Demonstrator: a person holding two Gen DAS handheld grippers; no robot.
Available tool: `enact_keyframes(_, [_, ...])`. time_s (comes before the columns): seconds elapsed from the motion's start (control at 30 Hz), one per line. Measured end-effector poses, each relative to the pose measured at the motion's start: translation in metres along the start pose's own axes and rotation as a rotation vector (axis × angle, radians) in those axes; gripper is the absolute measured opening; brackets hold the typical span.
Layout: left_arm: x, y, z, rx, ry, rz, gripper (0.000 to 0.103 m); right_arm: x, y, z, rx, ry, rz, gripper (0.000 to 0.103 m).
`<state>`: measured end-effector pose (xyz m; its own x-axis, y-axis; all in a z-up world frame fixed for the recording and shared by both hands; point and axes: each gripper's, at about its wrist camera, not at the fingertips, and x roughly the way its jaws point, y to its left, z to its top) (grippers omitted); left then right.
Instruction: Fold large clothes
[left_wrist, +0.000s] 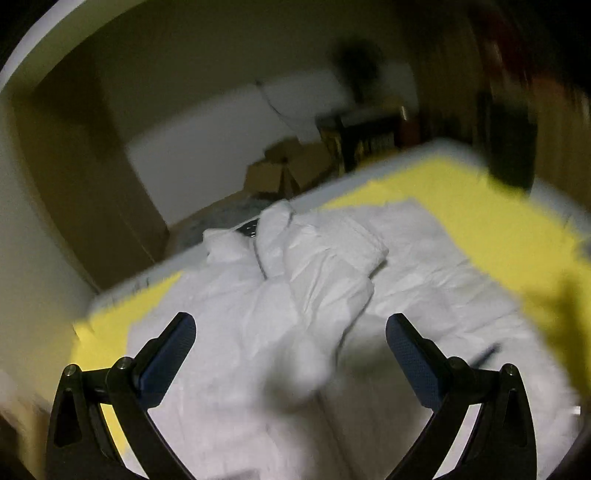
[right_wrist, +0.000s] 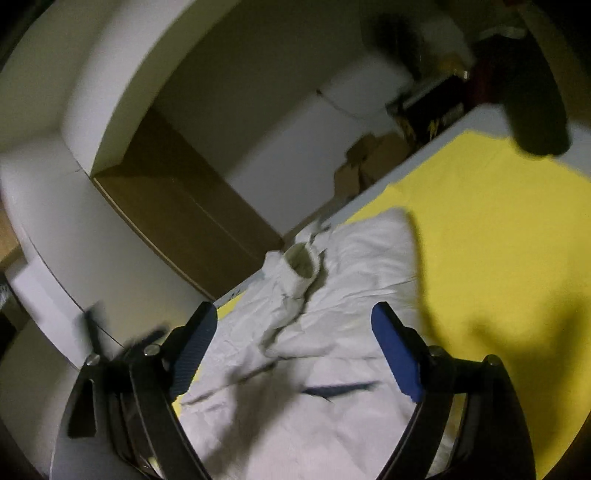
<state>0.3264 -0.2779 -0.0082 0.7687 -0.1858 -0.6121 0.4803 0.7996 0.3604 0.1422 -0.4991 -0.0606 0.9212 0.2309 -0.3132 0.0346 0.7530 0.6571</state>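
A large white jacket (left_wrist: 314, 280) lies spread on a yellow sheet (left_wrist: 480, 206) over a table. One sleeve is folded across its body toward the collar. My left gripper (left_wrist: 291, 321) is open and empty, hovering above the jacket's middle. In the right wrist view the jacket (right_wrist: 332, 295) shows a sleeve cuff (right_wrist: 301, 267) near the table's far edge. My right gripper (right_wrist: 293, 314) is open and empty above the jacket, with the yellow sheet (right_wrist: 498, 221) to its right. Both views are blurred.
Cardboard boxes (left_wrist: 288, 170) stand on the floor beyond the table, also in the right wrist view (right_wrist: 369, 158). A brown cabinet (right_wrist: 177, 206) stands by the white wall. A dark shelf (left_wrist: 369, 136) is at the back. A dark object (right_wrist: 535, 110) hangs over the table's far right.
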Motion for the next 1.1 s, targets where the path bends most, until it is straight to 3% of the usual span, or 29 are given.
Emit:
enact_keyframes(0.07, [0.036, -0.033, 0.017, 0.129, 0.028, 0.080, 0.103, -0.031, -0.004, -0.002, -0.037, -0.039, -0.028, 0.089])
enact_keyframes(0.17, [0.078, -0.068, 0.028, 0.261, 0.080, 0.091, 0.103, -0.067, -0.014, -0.003, -0.063, -0.085, -0.056, 0.095])
enact_keyframes(0.23, [0.100, -0.080, 0.031, 0.287, 0.122, 0.082, 0.103, -0.076, -0.024, -0.006, -0.065, -0.098, -0.062, 0.095])
enact_keyframes(0.4, [0.124, -0.078, 0.036, 0.239, 0.166, 0.059, 0.102, -0.081, -0.043, -0.008, -0.055, -0.098, -0.059, 0.095])
enact_keyframes(0.47, [0.132, -0.076, 0.038, 0.236, 0.180, 0.065, 0.091, -0.081, -0.047, -0.008, -0.045, -0.089, -0.048, 0.095])
enact_keyframes(0.53, [0.143, -0.075, 0.038, 0.243, 0.212, 0.054, 0.058, -0.076, -0.051, -0.008, -0.029, -0.076, -0.031, 0.095])
enact_keyframes(0.6, [0.146, -0.067, 0.036, 0.219, 0.223, 0.051, 0.045, -0.072, -0.053, -0.011, -0.020, -0.070, -0.016, 0.095])
enact_keyframes(0.63, [0.146, -0.061, 0.036, 0.191, 0.211, 0.035, 0.032, -0.071, -0.052, -0.012, -0.019, -0.070, -0.011, 0.095])
enact_keyframes(0.67, [0.144, -0.057, 0.036, 0.169, 0.197, 0.023, 0.028, -0.071, -0.051, -0.013, -0.021, -0.069, -0.008, 0.095])
enact_keyframes(0.73, [0.137, -0.043, 0.038, 0.101, 0.156, -0.021, 0.020, -0.068, -0.050, -0.017, -0.028, -0.068, -0.009, 0.095])
enact_keyframes(0.83, [0.120, -0.012, 0.034, -0.067, 0.103, -0.111, 0.019, -0.067, -0.048, -0.019, -0.040, -0.064, -0.016, 0.095])
enact_keyframes(1.0, [0.086, 0.081, -0.017, -0.648, -0.046, -0.339, 0.020, -0.064, -0.040, -0.018, -0.047, -0.065, -0.012, 0.095])
enact_keyframes(1.1, [0.075, 0.118, -0.063, -0.861, -0.160, -0.403, 0.020, -0.055, -0.030, -0.019, -0.055, -0.049, 0.006, 0.095])
